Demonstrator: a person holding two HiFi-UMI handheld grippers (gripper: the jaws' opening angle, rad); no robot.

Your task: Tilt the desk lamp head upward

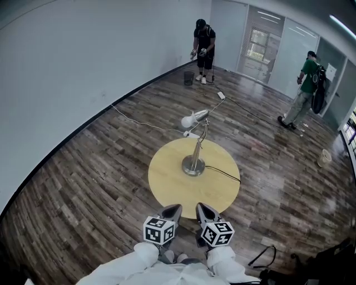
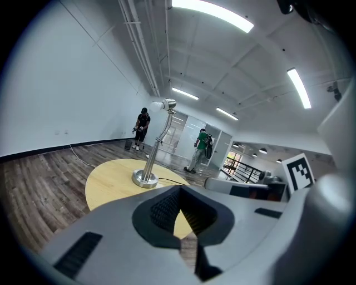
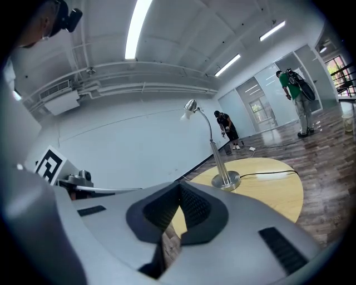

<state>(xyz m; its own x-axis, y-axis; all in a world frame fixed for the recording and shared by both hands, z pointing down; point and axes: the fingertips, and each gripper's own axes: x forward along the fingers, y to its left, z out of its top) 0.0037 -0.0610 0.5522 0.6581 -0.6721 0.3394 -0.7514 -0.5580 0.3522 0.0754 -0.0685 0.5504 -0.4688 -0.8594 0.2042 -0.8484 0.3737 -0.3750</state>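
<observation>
From the head view, the left gripper hung off the near edge of the one round yellow bench, well apart from the single desk lamp. Only the left gripper view showed its fingers pressed together at the tips with nothing between them. That view and the right gripper view also showed the ceiling light strips, which the head view did not reach. The lamp's round base stood near the middle of the bench. Its stem curved up to the lamp head, which pointed left in the head view. One black cable ran from the base across the bench to the right. Only the head view showed the white cord along the wooden floor and one dark bin beside the far wall. Just beside the left gripper, the right gripper was likewise shut and empty, as its own view made plain. There were two grippers, each with one marker cube. Two other persons stood far off, one in black by the bin and one in green at the right.
</observation>
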